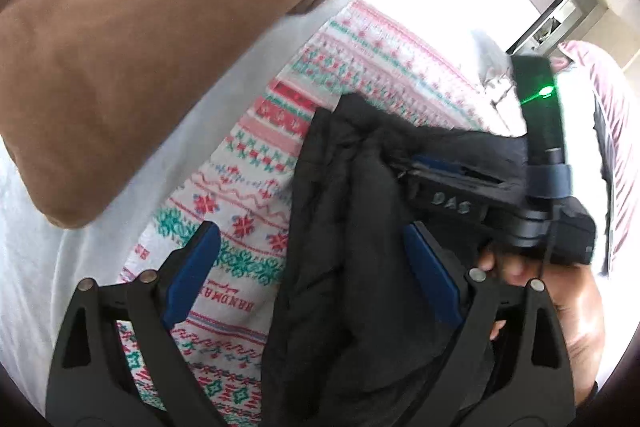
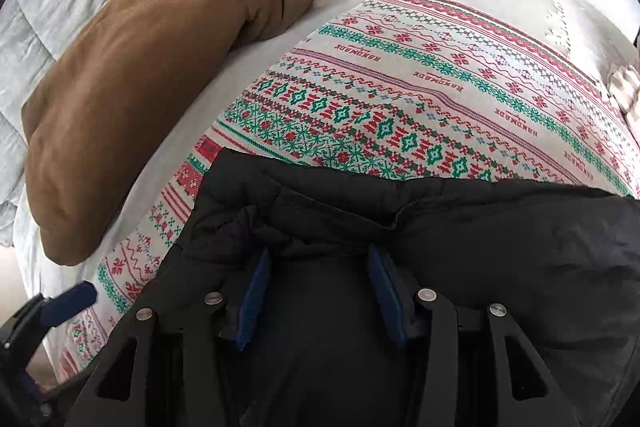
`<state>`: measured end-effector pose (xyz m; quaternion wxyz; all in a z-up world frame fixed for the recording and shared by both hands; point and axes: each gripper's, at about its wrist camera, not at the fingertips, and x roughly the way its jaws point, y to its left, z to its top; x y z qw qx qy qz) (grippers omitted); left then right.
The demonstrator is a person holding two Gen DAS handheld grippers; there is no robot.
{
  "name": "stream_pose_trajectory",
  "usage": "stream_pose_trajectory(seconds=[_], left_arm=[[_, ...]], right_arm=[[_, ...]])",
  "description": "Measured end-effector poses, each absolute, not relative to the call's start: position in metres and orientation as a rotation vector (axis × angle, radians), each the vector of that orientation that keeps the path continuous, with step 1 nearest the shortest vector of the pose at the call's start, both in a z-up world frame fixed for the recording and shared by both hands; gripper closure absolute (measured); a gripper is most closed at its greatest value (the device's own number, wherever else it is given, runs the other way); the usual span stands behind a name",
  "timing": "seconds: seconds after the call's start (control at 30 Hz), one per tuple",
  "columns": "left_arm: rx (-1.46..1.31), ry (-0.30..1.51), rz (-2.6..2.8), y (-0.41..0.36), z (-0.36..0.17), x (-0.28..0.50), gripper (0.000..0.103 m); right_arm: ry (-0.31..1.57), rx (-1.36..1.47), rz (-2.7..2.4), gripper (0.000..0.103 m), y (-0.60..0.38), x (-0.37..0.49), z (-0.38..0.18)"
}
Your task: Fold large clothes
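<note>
Tool on our right (image 2: 316, 291) had its blue pads a moderate gap apart with the puffy black quilted jacket (image 2: 440, 247) bunched between them; whether they truly pinched the fabric we could not tell. Our left tool (image 1: 312, 267) stood wide open, the jacket hanging between its fingers near the right pad, nothing gripped. The jacket filled the lower part of both frames, over the red-and-green patterned knit blanket (image 2: 420, 75) on the bed. A folded brown fur-trimmed coat (image 2: 132, 87) lay in the upper left. We judged the slippery padded fabric could slide out of a shallow bite, and a dragged hem might rumple the blanket or nudge the coat.
</note>
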<state>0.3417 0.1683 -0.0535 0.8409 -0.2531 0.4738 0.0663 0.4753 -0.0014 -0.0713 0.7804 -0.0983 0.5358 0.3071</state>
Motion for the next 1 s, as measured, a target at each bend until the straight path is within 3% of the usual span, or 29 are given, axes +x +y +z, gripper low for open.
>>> stream_pose_trajectory(seconds=[0.17,0.43,0.6,0.77,1.0], left_arm=[[-0.519,1.038,0.157,0.162,-0.062,0.344,0.010],[-0.514,1.055,0.153,0.157,-0.067,0.346,0.010],[-0.510,1.056,0.152,0.154,-0.065,0.346,0.010],[-0.467,1.050,0.153,0.145,-0.063,0.351,0.010],[-0.436,1.035,0.179,0.147,-0.058,0.352,0.010]], right_arm=[[1.110,-0.188,0.639,0.051,-0.008,0.462,-0.051],[1.008,0.106,0.599,0.035,-0.124,0.451,0.028],[1.151,0.147,0.383,0.035,-0.201,0.474,-0.012],[1.189,0.048,0.376,0.032,-0.182,0.475,-0.056],[1.207,-0.045,0.351,0.029,-0.161,0.485,-0.075]])
